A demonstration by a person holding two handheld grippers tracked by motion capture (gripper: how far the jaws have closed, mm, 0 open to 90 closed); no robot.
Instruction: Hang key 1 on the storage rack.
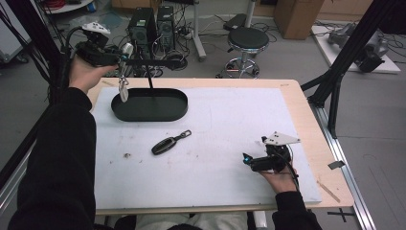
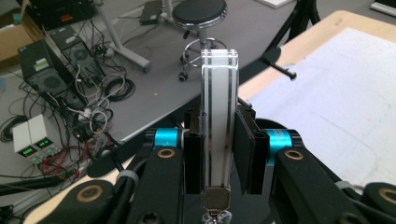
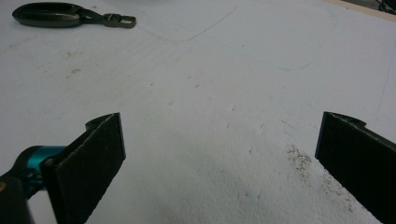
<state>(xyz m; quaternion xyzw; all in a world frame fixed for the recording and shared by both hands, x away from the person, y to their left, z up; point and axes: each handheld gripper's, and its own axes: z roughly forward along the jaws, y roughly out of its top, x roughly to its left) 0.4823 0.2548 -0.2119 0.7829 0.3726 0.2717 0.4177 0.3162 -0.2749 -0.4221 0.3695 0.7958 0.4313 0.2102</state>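
Note:
My left gripper (image 1: 120, 58) is held up past the table's far left corner, shut on a white-and-silver key fob (image 1: 126, 50). The fob's ring and clasp hang down over the left end of the black oval stand base (image 1: 149, 106). In the left gripper view the fob (image 2: 218, 93) stands upright between the pads (image 2: 244, 144), with its brass clasp at the bottom. The stand's horizontal bar (image 1: 153, 62) runs to the right of this gripper. A black key fob (image 1: 170, 142) lies on the white mat (image 1: 220, 120). My right gripper (image 1: 249, 161) rests open near the front right, with bare mat between its jaws (image 3: 224, 140).
The black fob (image 3: 70, 14) lies far ahead and to the left in the right gripper view. Beyond the table stand a round stool (image 1: 247, 40) and computer towers (image 1: 143, 24) amid cables. A black frame leg (image 1: 335, 81) rises at the table's right edge.

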